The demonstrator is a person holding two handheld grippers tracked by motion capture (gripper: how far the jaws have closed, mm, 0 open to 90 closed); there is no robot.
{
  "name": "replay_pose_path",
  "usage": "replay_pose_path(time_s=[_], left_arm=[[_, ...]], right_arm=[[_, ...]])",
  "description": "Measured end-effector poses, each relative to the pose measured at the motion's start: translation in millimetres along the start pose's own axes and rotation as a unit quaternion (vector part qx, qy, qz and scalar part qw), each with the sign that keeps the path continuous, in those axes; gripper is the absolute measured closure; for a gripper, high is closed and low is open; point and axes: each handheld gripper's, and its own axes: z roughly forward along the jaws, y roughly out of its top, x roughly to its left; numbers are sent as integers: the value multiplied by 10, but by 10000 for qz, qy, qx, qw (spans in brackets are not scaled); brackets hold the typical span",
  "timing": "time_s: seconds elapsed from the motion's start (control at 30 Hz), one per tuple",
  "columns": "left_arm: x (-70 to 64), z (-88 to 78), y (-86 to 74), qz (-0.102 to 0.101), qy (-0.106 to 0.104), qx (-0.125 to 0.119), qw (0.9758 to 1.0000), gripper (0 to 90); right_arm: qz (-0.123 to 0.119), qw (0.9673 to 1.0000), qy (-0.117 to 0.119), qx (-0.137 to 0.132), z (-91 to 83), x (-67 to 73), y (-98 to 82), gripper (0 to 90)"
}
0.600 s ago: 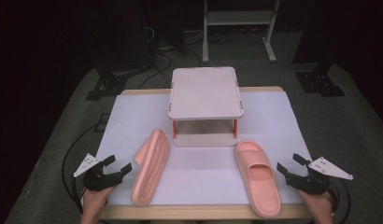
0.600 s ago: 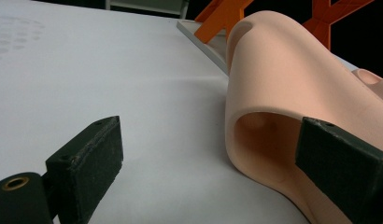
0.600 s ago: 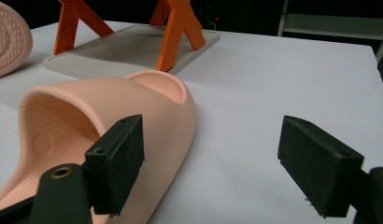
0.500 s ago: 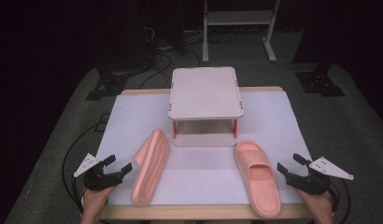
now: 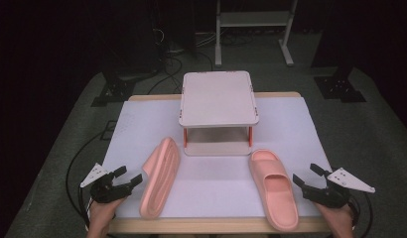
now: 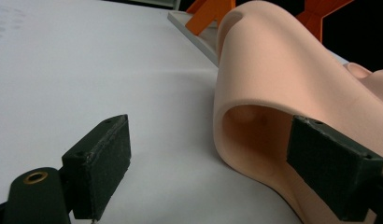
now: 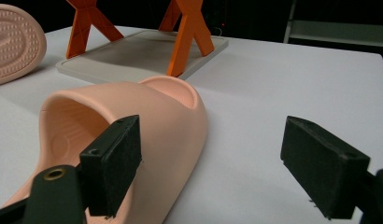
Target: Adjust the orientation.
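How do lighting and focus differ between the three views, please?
High view: table brightly lit, surroundings nearly black, slightly soft throughout. Left gripper view: near fingers blurred, slipper fairly sharp, sheet washed out. Right gripper view: fingers soft, rack legs sharper, dark background.

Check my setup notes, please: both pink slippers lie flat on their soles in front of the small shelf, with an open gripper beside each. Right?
Not quite. In the high view the right slipper lies flat, but the left slipper is tipped on its side. The shelf and open grippers are as you say.
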Motion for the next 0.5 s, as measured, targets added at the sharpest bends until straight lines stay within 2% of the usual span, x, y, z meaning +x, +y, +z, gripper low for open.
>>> replay_pose_path(time_s=[0.17, 0.5], left_arm=[[-23, 53, -8, 5, -32, 165, 9999, 162], [-89, 227, 16, 183, -164, 459, 9986, 315]], right_arm=[[6, 10000, 13, -35, 1, 9, 8, 196], [-3, 10000, 79, -47, -16, 24, 9, 193]])
